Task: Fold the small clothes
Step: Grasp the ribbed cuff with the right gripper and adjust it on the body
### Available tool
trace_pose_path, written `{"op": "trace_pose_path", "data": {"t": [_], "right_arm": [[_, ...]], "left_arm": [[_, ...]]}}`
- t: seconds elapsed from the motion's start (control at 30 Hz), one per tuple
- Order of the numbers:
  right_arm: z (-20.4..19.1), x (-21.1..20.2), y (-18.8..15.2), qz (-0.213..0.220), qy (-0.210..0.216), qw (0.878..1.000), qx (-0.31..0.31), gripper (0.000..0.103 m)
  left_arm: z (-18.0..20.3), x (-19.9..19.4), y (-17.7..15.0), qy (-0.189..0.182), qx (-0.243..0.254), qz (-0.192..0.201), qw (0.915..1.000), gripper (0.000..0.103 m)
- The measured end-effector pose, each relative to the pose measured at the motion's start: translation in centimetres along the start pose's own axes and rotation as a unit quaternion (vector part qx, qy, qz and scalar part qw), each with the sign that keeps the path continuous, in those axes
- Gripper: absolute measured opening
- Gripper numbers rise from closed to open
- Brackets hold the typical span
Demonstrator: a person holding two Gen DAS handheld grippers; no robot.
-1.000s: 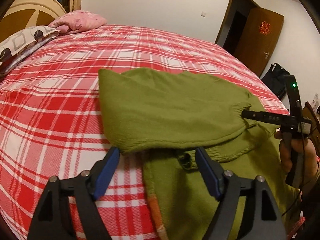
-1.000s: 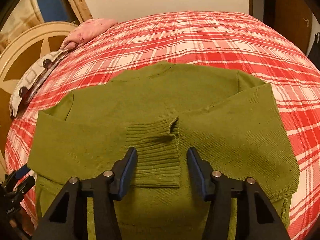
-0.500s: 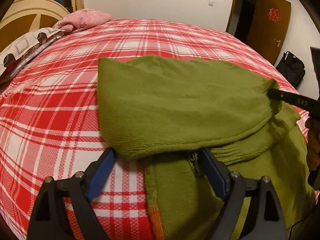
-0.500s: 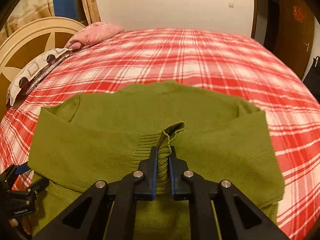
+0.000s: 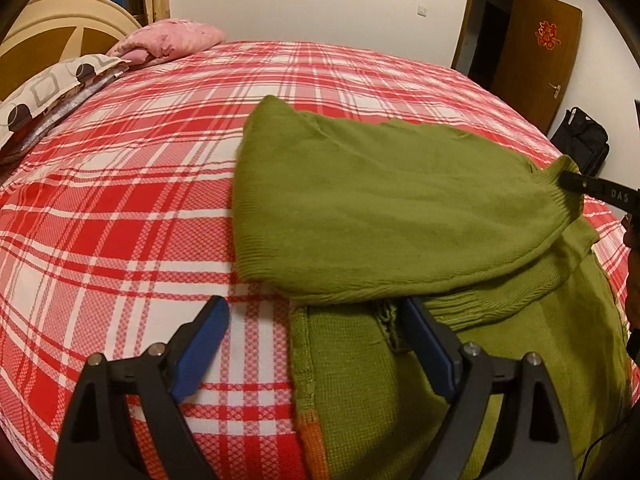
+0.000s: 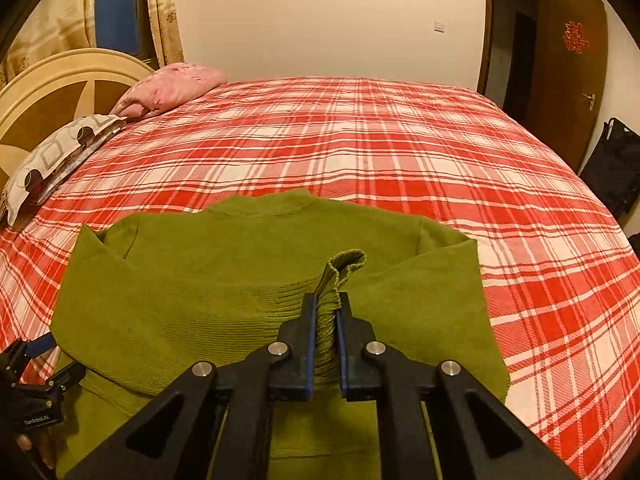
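An olive-green knitted sweater point(image 6: 224, 296) lies spread on a bed covered by a red-and-white plaid sheet point(image 6: 360, 140), near the bed's edge closest to the cameras, with both sleeves folded in across its body. In the right wrist view, the right gripper point(image 6: 325, 308) has its blue-padded jaws pinched tight on the ribbed cuff point(image 6: 340, 268) of one sleeve, which bunches up between the pads and curls over just beyond them, lifted a little off the sweater's body. In the left wrist view, the left gripper point(image 5: 316, 316) hovers over the sweater's lower left part with its jaws spread wide and nothing gripped; one blue pad sits over bare plaid sheet, the other over the green knit, and the folded sleeve's edge lies between them. The sweater's hem shows an orange stripe point(image 5: 316, 452) at the bottom of that view. At the head of the bed lie a pink crumpled pillow point(image 6: 172, 88) and a cream pillow with grey and brown circles and squares point(image 6: 60, 156), both against a rounded cream-and-brown headboard point(image 6: 52, 88), well apart from the sweater. A brown wooden door point(image 6: 568, 72) with a red ornament stands open at the far right, and a black bag point(image 5: 584, 140) sits on the floor beside it. Nothing lies on the sheet between the sweater and the pillows.
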State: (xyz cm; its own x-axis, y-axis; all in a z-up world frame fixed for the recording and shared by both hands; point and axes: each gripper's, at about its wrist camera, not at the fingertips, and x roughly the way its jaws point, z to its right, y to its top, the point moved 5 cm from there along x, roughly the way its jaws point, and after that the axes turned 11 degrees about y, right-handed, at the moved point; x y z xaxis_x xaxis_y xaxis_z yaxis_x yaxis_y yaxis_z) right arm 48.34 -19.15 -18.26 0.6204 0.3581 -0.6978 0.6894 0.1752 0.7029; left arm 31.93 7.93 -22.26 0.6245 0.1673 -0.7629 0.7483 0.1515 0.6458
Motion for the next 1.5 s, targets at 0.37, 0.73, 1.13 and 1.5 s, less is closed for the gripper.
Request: {"op": "trace_pose_path", "data": {"t": [0.37, 0.73, 1.13, 1.5], "right_arm": [[1.8, 1.3, -1.0, -0.016, -0.017, 1.000, 0.010, 0.008], [3.6, 2.3, -1.2, -0.023, -0.054, 0.998, 0.019, 0.008], [6.4, 1.7, -1.9, -0.021, -0.004, 0.995, 0.094, 0.009], [3.5, 2.3, -2.6, -0.037, 0.015, 0.997, 0.062, 0.060]], "left_arm": [[-3.5, -2.0, -1.0, -0.026, -0.055, 0.014, 0.9980, 0.091], [-4.3, 0.2, 6.1, 0.024, -0.045, 0.046, 0.9976, 0.091], [-4.4, -0.9, 0.6, 0.029, 0.013, 0.017, 0.9994, 0.093], [-3.8, 0.7, 1.7, 0.042, 0.012, 0.020, 0.9989, 0.095]]}}
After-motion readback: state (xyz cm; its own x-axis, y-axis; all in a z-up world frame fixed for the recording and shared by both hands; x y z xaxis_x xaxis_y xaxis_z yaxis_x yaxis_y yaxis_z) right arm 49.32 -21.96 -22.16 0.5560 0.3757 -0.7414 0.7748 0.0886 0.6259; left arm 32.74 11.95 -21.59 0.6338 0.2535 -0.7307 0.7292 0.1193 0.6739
